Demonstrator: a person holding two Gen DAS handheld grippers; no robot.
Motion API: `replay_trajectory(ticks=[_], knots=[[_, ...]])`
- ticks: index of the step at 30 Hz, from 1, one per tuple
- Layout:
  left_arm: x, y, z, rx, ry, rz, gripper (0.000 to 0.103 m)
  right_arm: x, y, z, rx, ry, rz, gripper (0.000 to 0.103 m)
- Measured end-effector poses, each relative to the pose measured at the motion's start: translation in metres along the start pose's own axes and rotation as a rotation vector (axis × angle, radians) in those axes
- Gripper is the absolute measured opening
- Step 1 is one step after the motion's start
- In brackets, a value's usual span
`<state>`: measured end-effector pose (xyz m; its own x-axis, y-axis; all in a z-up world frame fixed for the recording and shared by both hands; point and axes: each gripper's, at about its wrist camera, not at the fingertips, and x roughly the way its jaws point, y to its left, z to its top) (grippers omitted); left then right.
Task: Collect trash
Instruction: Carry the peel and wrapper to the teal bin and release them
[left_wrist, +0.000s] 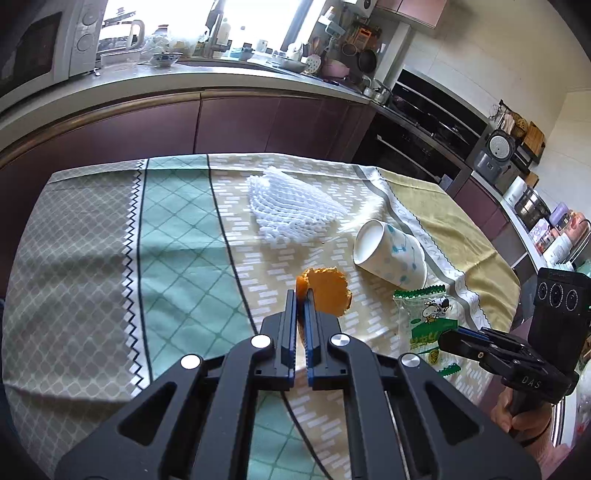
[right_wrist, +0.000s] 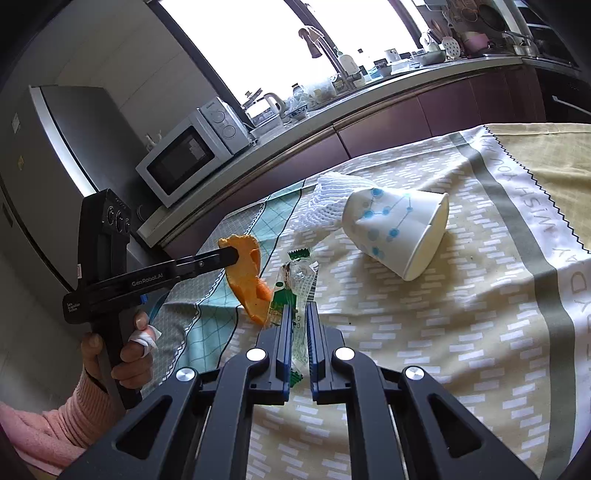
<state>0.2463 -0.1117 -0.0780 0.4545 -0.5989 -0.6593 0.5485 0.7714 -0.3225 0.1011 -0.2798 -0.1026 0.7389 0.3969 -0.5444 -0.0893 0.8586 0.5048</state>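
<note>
Item, peel (left_wrist: 327, 291): clamped in my left claw (left_wrist: 303, 295), lifted off the cloth (left_wrist: 177, 236). Item, wrapper (right_wrist: 295, 280): my right claw (right_wrist: 298, 308) pinches its near end, jaws nearly together; I should keep both grips firm and lift straight. Item, cup (right_wrist: 399, 229): on its side by the net (right_wrist: 325, 203), apparently empty; no bin in view.

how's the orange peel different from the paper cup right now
The orange peel is pinched in the left tongs and lifted off the tablecloth; the paper cup lies on its side on the cloth, untouched. The peel is a ragged orange scrap; the cup is a white cup with blue dots.
</note>
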Motion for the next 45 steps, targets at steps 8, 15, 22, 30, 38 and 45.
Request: replay_trajectory(ticks=[8,15,22,30,38,45], knots=[[-0.056,0.041,-0.015,-0.083,-0.062,0.038,0.004,0.018,0.029,0.004,-0.048,0.023,0.056,0.007],[-0.119,0.08,-0.028,-0.133,-0.142,0.102,0.004,0.045,0.067,0.011,-0.11,0.064,0.133,0.007],[-0.19,0.132,-0.041,-0.202,-0.23,0.214,0.004,0.083,0.124,0.018,-0.211,0.119,0.229,0.007],[-0.246,0.196,-0.061,-0.274,-0.273,0.355,0.004,0.137,0.193,0.025,-0.315,0.196,0.331,0.007],[-0.259,0.259,-0.087,-0.368,-0.249,0.468,0.004,0.196,0.25,0.025,-0.378,0.284,0.379,0.007],[-0.248,0.307,-0.109,-0.437,-0.187,0.509,0.004,0.252,0.28,0.014,-0.401,0.38,0.357,0.007]])
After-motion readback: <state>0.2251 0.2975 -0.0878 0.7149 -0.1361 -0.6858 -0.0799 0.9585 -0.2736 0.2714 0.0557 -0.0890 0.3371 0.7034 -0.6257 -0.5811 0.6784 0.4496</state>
